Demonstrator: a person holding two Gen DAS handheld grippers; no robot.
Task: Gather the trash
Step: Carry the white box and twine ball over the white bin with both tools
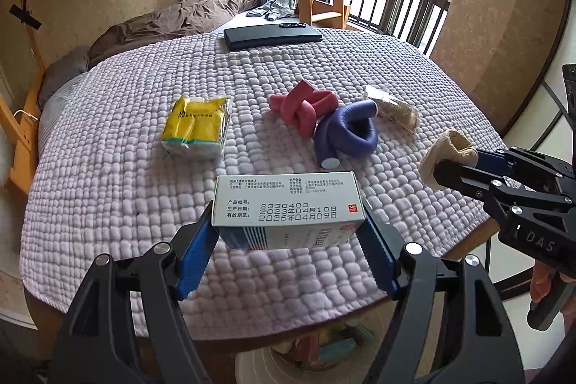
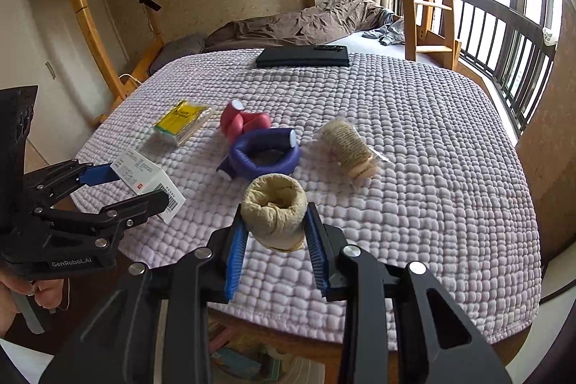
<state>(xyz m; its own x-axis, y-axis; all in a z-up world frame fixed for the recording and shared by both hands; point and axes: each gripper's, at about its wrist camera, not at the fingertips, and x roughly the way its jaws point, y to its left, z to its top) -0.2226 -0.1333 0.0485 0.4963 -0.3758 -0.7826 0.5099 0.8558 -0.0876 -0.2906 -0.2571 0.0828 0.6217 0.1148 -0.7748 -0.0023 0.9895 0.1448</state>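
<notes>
A white printed cardboard box (image 1: 286, 209) is clamped in the left tongs (image 1: 288, 233) at lower centre; a beige rolled cloth tube (image 2: 274, 213) is pinched in the right tongs (image 2: 275, 236).

Tissue pack (image 1: 196, 126) lies left of foam rollers (image 1: 324, 121) on blanket (image 1: 108, 204).

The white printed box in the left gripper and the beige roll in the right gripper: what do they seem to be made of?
The white printed box looks like thin matte cardboard: flat faces, sharp folded edges, printed dates and a barcode. The beige roll looks like soft stretchy fabric, perhaps bandage or stocking: its wrinkled rim folds inward and it bulges between the pads.
</notes>
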